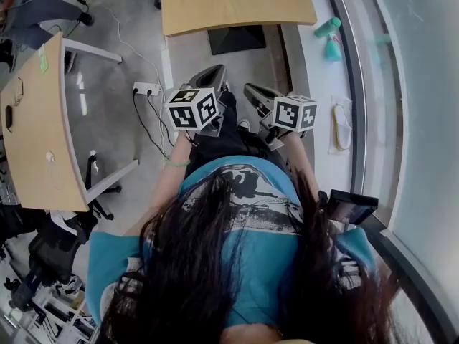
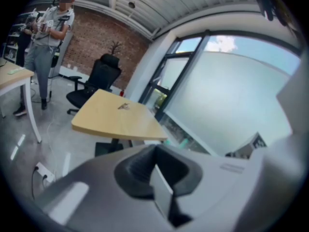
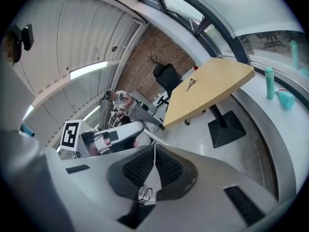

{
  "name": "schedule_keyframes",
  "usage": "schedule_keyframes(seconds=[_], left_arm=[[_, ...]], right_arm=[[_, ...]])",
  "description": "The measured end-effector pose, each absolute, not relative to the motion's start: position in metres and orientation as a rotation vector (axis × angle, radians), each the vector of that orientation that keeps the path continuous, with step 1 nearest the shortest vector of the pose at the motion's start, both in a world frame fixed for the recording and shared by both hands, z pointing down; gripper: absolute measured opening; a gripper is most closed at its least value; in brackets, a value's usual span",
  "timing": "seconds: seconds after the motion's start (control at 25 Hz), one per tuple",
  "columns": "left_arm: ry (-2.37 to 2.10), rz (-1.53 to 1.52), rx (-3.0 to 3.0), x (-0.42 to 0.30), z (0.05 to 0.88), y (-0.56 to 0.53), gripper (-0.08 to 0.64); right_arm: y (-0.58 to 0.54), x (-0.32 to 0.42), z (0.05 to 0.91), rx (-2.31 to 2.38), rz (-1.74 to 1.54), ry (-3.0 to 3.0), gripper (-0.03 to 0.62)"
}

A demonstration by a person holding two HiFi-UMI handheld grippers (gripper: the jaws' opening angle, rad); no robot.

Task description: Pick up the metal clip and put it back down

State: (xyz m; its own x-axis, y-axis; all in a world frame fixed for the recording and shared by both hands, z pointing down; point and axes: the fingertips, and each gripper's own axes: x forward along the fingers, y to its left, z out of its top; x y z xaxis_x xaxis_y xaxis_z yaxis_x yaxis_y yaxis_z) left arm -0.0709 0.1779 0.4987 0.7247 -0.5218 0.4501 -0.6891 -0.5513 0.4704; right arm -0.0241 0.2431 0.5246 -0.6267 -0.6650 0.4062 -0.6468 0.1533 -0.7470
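Observation:
The metal clip (image 2: 124, 106) is a small dark object lying on the far wooden table (image 2: 116, 117); the right gripper view shows the metal clip (image 3: 191, 83) on that table (image 3: 207, 88) too. Both grippers are held close to the person's body, well short of the table (image 1: 237, 2). My left gripper (image 2: 155, 151) is shut with nothing between its pads. My right gripper (image 3: 155, 151) also has its jaws together and empty. In the head view the left gripper (image 1: 208, 74) and right gripper (image 1: 251, 90) point toward the table. I cannot make out the clip there.
A black office chair (image 2: 99, 79) stands behind the table, and people (image 2: 50, 28) stand at the back. A teal bottle (image 1: 328, 27) sits on the window ledge. A second desk (image 1: 36, 120) is at the left, with a power strip (image 1: 147, 88) on the floor.

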Motion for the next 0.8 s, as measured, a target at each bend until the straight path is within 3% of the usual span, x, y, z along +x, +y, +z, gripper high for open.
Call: schedule_keyframes(seconds=[0.8], left_arm=[[-0.913,0.427,2.328,-0.112,0.486,0.268,0.003]], right_arm=[[0.303,-0.071,0.516,-1.3,-1.5,2.362,0.021]])
